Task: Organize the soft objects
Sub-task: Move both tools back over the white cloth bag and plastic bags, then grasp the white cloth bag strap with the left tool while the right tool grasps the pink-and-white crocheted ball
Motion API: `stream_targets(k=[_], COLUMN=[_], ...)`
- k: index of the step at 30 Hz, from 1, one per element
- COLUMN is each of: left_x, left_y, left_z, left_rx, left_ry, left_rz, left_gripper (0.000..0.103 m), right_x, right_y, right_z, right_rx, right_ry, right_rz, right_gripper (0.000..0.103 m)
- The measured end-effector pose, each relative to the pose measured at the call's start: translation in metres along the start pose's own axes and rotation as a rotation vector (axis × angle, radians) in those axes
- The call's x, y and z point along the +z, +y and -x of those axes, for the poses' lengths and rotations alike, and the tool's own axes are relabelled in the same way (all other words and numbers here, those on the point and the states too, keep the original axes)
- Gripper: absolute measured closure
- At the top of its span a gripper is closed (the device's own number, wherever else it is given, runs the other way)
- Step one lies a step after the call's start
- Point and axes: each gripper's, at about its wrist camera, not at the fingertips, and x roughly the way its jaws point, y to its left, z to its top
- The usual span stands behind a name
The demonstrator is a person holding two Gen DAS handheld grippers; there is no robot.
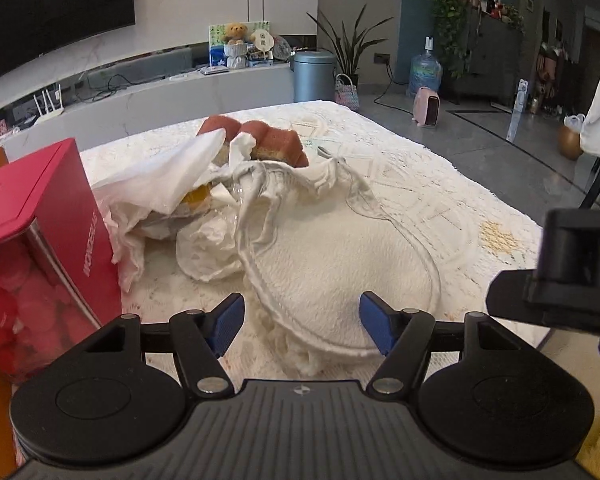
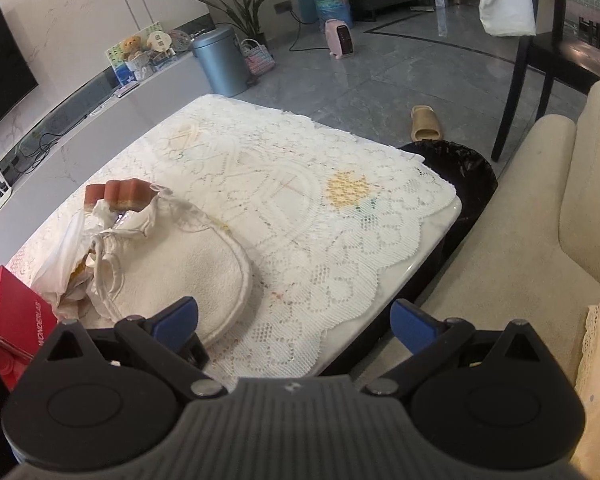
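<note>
Left wrist view: I see my left gripper [image 1: 302, 322] with its blue-padded fingers spread apart, gripping nothing. Between them, at lower centre of the frame, lies the cream terry pouch [image 1: 340, 264], a rounded, nubbly cloth shape with a raised piped edge and a gathered, puckered mouth toward frame centre. Crumpled white tissue [image 1: 168, 184], thin and creased, is heaped at centre left, touching the pouch mouth. Behind the tissue, at upper centre, sits a ridged sponge [image 1: 276, 140], brick-red on top with a yellow layer beneath. A glossy red box [image 1: 40, 216] with a clear window stands at the left edge, just beside the tissue. All rest on a white lace tablecloth [image 1: 440, 184] with an openwork floral pattern.

Right wrist view: I see my right gripper [image 2: 294, 320], fingers also wide apart and holding nothing. Its left blue pad sits over the near rim of the pouch [image 2: 188, 276]; I cannot tell whether it touches. The sponge [image 2: 116, 196] appears at centre left, the tissue [image 2: 64, 256] below it, and the box [image 2: 16, 316] at lower left. The scalloped tablecloth [image 2: 340, 240] fills the centre, with a yellow embroidered patch at centre right. A cream upholstered seat [image 2: 548, 216] occupies the right side.
</note>
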Motion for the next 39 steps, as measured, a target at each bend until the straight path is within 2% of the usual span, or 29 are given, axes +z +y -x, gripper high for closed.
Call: stream_targets(k=[4, 6, 8, 11, 13, 15, 21, 25, 31, 34, 36, 39], left_x=[0.002, 0.002, 0.004, 0.005, 0.004, 0.002, 0.006, 0.011, 0.022, 0.024, 0.025, 0.025], left_y=[0.002, -0.001, -0.002, -0.001, 0.001, -0.001, -0.012, -0.014, -0.016, -0.019, -0.022, -0.025], left_z=[0.002, 0.003, 0.0, -0.003, -0.004, -0.002, 0.003, 0.001, -0.013, -0.029, -0.043, -0.054], left_rx=[0.025, 0.025, 0.014, 0.032, 0.048, 0.042, 0.031, -0.037, -0.155, -0.221, -0.242, -0.26], left_ry=[-0.045, -0.061, -0.05, -0.044, -0.043, -0.057, -0.109, -0.123, -0.103, -0.056, -0.011, -0.017], left_rz=[0.037, 0.012, -0.014, 0.004, 0.018, 0.0, -0.064, -0.072, -0.047, -0.023, 0.007, 0.034], left_gripper=[0.037, 0.04, 0.04, 0.038, 0.032, 0.032, 0.042, 0.052, 0.051, 0.051, 0.053, 0.053], right_x=[-0.001, -0.001, -0.001, -0.002, -0.002, -0.002, -0.001, 0.0, 0.004, 0.006, 0.006, 0.007], right_y=[0.003, 0.004, 0.004, 0.005, 0.004, 0.004, 0.001, -0.006, -0.017, -0.022, -0.023, -0.026], right_z=[0.0, 0.0, -0.001, -0.001, -0.001, -0.001, -0.001, 0.001, 0.002, 0.002, 0.0, 0.001], right_rx=[-0.006, -0.011, -0.014, -0.011, -0.008, -0.001, 0.005, 0.017, 0.001, -0.025, -0.044, -0.054], right_ry=[0.001, 0.002, 0.002, 0.001, 0.003, 0.008, -0.002, -0.019, -0.058, -0.066, -0.064, -0.076], right_rz=[0.016, 0.021, 0.02, 0.023, 0.021, 0.021, -0.003, -0.046, -0.121, -0.157, -0.172, -0.185], right_gripper=[0.003, 0.003, 0.003, 0.003, 0.003, 0.003, 0.003, 0.003, 0.003, 0.003, 0.003, 0.003])
